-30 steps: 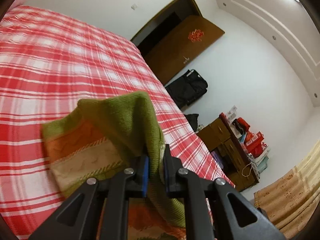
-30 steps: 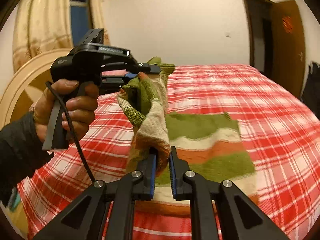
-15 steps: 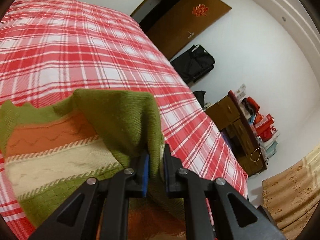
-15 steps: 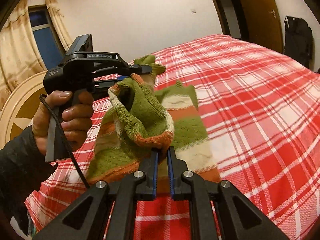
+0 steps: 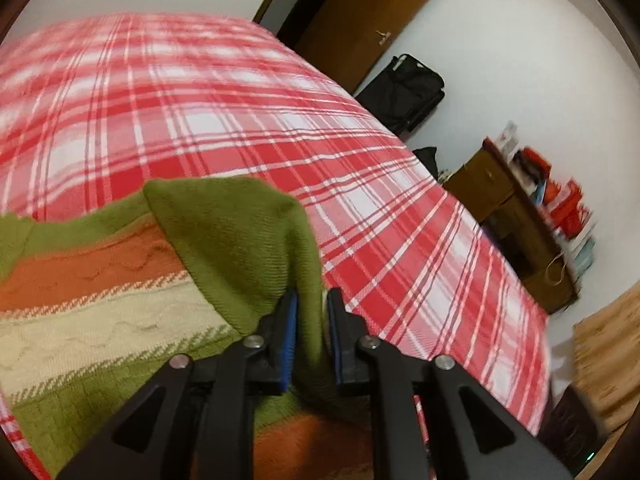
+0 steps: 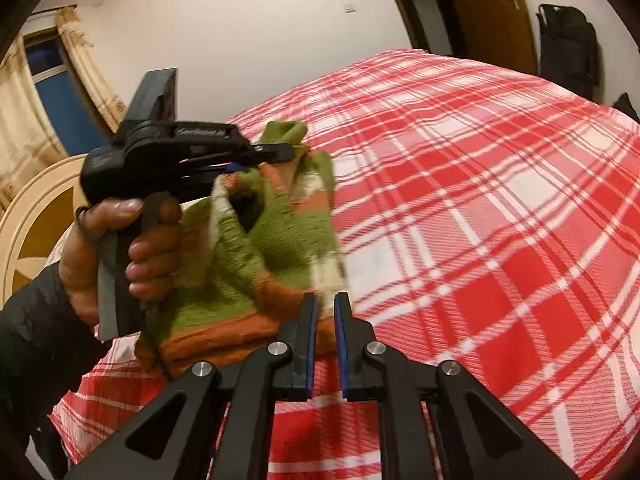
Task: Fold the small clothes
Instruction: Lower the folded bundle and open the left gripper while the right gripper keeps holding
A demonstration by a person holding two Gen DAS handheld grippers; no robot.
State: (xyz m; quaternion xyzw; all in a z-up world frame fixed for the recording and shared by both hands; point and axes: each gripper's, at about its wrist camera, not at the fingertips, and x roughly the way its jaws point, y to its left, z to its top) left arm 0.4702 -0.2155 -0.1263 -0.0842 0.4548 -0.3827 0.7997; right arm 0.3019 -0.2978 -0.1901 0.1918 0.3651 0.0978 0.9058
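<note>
A small knitted sweater with green, orange and cream stripes lies partly on the red plaid bed. My left gripper is shut on a green fold of it, lifted over the striped body. In the right wrist view the sweater is bunched and doubled over. The left gripper shows there, held by a hand, clamping the top edge. My right gripper sits at the sweater's orange hem; its jaws stand slightly apart and no cloth shows between them.
The plaid bed stretches to the right. A wooden door, a black suitcase and a cluttered dresser stand along the far wall. A curved headboard and curtained window are at left.
Both grippers carried the lifted edge forward over the sweater, doubling it. The right gripper's jaws, shut on the hem before, now show a gap with no cloth in it.
</note>
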